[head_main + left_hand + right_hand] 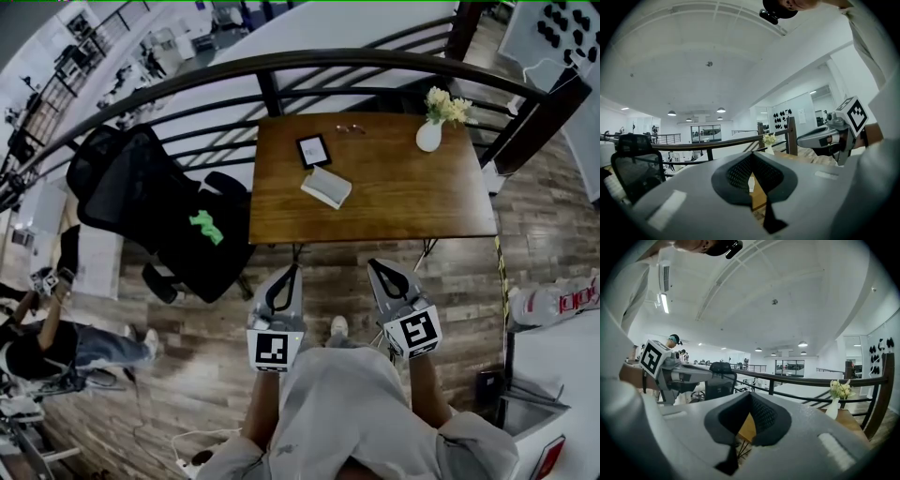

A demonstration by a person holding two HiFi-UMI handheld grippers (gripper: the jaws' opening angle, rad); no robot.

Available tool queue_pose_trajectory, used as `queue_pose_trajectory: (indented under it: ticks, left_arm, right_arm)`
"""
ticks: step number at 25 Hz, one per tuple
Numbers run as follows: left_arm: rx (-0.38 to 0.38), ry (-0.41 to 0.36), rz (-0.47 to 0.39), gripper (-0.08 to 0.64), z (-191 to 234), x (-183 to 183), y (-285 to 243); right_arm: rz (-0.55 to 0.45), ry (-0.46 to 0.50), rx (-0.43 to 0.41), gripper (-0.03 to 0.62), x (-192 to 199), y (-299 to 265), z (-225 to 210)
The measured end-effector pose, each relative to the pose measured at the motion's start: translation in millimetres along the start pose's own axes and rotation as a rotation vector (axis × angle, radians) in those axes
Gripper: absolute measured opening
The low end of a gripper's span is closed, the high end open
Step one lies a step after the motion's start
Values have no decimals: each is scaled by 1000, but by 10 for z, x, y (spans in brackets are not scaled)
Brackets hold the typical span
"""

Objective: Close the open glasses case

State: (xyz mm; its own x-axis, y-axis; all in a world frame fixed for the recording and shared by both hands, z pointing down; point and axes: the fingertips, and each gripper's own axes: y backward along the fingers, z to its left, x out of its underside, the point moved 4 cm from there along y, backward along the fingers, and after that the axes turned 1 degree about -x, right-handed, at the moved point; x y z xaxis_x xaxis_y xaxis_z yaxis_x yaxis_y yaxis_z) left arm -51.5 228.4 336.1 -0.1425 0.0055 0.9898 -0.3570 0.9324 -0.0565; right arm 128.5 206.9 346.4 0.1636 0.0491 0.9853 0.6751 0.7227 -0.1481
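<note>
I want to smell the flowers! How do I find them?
Find the brown wooden table beside the curved dark railing. On its far right corner stands a small white vase, the only thing there holding pale yellow flowers.

The rectangular brown wooden table (pixel 394 202) looks smooth, with a soft sheen. On it, the white glasses case (pixel 326 187) looks matt and the small white vase (pixel 428 137) smooth. Left of the table, the black office chair (pixel 141 187) has a mesh back.

A white vase of pale flowers (pixel 428 137) stands at the upper right of a brown wooden table (pixel 403 199); a black mesh office chair (pixel 131 187) sits at frame left.
</note>
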Motion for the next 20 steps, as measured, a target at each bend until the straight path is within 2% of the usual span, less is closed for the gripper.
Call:
queue_pose_trajectory:
  ticks: [12,16,20]
  left_arm:
    - [-26,-4,17,20,163,33,-382]
    - [-23,12,-25,20,253,-73,-560]
    - [-21,10,-21,20,371,-38,-773]
  right_arm:
    - [-2,4,0,3,-26,-325,-337]
    - [-12,5,-1,3,-67,-481,-430]
    - [-8,5,9,3,-66,-671,-563]
